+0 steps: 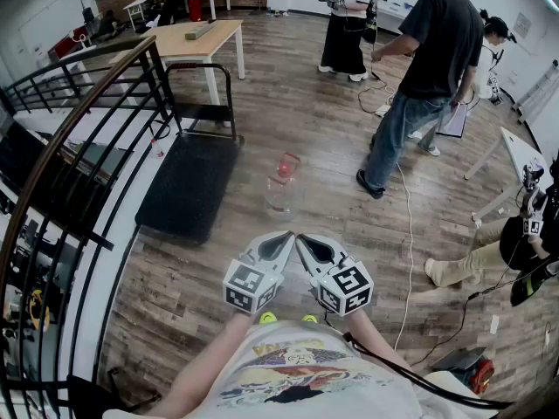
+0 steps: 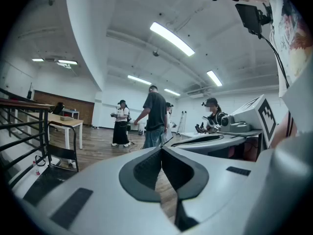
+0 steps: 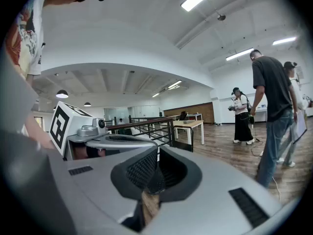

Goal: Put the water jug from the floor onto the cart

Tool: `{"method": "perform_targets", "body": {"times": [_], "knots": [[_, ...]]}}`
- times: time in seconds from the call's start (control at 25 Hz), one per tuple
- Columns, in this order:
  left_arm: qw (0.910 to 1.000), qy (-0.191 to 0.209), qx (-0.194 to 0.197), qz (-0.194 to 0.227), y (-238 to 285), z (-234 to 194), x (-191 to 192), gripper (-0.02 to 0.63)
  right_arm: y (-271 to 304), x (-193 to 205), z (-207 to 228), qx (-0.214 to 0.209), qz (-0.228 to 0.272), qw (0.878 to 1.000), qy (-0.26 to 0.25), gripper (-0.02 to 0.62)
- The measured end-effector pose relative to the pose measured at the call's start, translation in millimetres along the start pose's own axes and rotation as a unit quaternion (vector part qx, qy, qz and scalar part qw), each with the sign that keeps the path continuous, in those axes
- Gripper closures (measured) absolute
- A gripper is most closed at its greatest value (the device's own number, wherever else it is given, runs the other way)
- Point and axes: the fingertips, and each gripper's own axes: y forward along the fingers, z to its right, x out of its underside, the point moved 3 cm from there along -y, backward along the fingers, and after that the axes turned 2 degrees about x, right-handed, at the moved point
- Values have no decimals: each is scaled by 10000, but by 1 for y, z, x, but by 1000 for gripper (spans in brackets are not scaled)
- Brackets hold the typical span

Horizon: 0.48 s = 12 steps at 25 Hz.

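Note:
A clear water jug (image 1: pixel 283 187) with a red cap stands upright on the wooden floor, just right of the cart. The cart (image 1: pixel 189 182) is a flat black platform with a black handle at its far end. My left gripper (image 1: pixel 287 235) and right gripper (image 1: pixel 300 236) are held side by side close to my body, well short of the jug, tips nearly touching each other. Both are shut with nothing between the jaws. In the left gripper view the left gripper (image 2: pixel 161 148) points level across the room; the right gripper (image 3: pixel 158 150) does the same. The jug shows in neither gripper view.
A black stair railing (image 1: pixel 65 138) runs along the left. A wooden table (image 1: pixel 196 38) stands beyond the cart. A person in a dark shirt (image 1: pixel 424 77) stands right of the jug, others farther back. A white cable (image 1: pixel 409 234) lies on the floor at the right.

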Motion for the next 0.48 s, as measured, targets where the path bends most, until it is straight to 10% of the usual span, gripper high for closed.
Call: {"method": "perform_targets", "body": {"times": [0.48], "knots": [[10000, 2, 72, -25, 8, 7, 4, 595, -5, 8, 11, 149, 96, 9993, 341, 566]]}}
